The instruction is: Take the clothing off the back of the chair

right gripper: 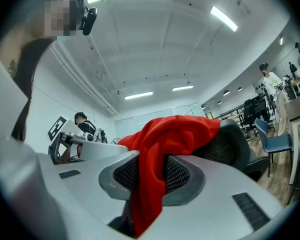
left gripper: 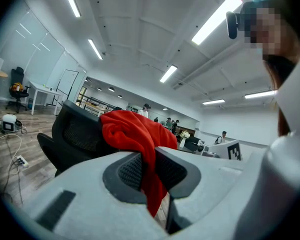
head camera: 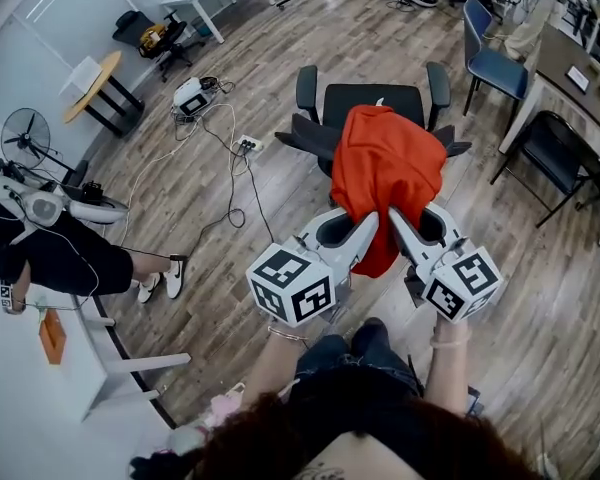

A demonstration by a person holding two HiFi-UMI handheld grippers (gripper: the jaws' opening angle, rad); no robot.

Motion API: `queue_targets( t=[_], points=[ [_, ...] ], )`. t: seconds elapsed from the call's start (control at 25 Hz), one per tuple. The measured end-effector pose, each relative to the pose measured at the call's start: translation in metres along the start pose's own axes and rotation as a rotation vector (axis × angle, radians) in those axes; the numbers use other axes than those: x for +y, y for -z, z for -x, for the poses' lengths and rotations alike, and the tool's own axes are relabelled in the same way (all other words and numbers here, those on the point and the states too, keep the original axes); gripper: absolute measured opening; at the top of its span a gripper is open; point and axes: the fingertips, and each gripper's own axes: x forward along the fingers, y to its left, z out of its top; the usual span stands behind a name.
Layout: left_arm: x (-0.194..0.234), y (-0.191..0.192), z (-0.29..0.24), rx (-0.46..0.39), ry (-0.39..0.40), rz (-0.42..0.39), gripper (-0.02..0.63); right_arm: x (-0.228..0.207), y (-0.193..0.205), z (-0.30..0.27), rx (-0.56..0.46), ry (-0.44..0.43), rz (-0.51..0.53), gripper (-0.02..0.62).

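**Garment position.** The red garment was found draped over the back of the black chair, centre of the head view. Its upper part was bunched on the top of the backrest. Its lower part hung down the rear face, toward the bottom of the frame.

**Fingers.** The left gripper and right gripper were seen side by side at the garment's lower hem, their tips converging almost to touching.
- Left gripper view: the fingers were narrow and clamped on a fold of red cloth, which passed between the pads and hung out below.
- Right gripper view: the same was noted. The fingers were drawn close on a hanging fold.

**Key relation.** The bulk of the garment lay ahead of both sets of fingers, up-frame in the head view. In the left gripper view it rose over the backrest at, and in the right gripper view at.
- The long axis ran from the backrest top down to the gripped hem, near vertical in the head view, with the free end pointing toward the bottom of the frame.
- Neither gripper was judged nearer, since both were fixed on the same lower edge.

**Judgement.** The garment was not yet clear of the chair. A draw along the long axis, down-frame and upward, was judged necessary to lift the bunched part over the backrest top. A snag on the backrest or armrests was considered possible.
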Motion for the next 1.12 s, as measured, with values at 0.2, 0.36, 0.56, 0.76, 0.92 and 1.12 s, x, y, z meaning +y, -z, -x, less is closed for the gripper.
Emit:
queue_targets(
  t=[0.2, 0.36, 0.56, 0.76, 0.92, 1.12],
  points=[
    [-0.008, -0.002, 0.008, -0.007, 0.011, -0.017, 0.051, 0.012, -0.004, 0.004, -0.014, -0.012, -0.006, 0.087],
    [-0.018, -0.005, 0.021, -0.020, 0.030, -0.030, 0.051, 0.028, -0.008, 0.010, -0.023, -0.014, 0.011, 0.084],
    [-0.027, -0.007, 0.036, -0.027, 0.047, -0.043, 0.051, 0.047, -0.011, 0.016, -0.032, -0.019, 0.001, 0.085],
    [-0.035, -0.008, 0.066, -0.053, 0.069, -0.061, 0.051, 0.079, -0.011, 0.020, -0.044, -0.020, 0.015, 0.084],
    [-0.041, -0.011, 0.081, -0.066, 0.073, -0.069, 0.051, 0.096, -0.014, 0.022, -0.045, -0.013, 0.039, 0.083],
    [-0.049, -0.014, 0.100, -0.094, 0.076, -0.076, 0.051, 0.117, -0.017, 0.027, -0.056, -0.009, 0.057, 0.081]
  ],
)
